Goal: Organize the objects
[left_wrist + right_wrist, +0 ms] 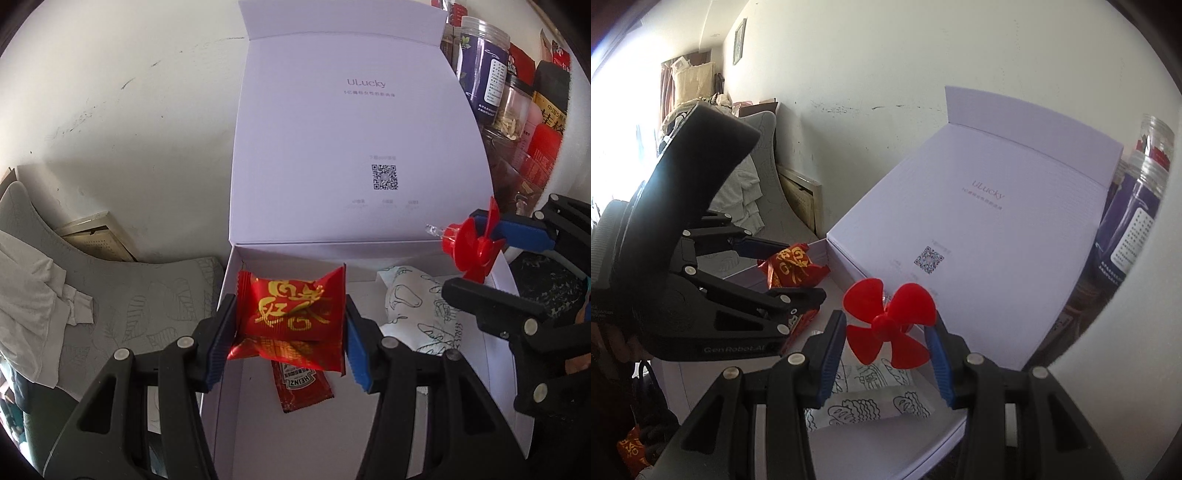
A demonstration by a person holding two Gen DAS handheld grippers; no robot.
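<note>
In the open box (236,369) a ketchup sachet (301,384) lies left of a printed pouch (417,314).

I'm holding a red gold-lettered snack packet (291,314) and a red propeller (888,326) over the open white box (236,406).

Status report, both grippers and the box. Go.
Left gripper shut on red snack packet; right gripper shut on red propeller. Both over open white box. Ketchup sachet, patterned pouch already inside.

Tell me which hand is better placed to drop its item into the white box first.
Probably left: the left gripper holds its red snack packet directly over the white box, above the ketchup sachet. The right gripper holds its red propeller nearer the box's edge.
</note>
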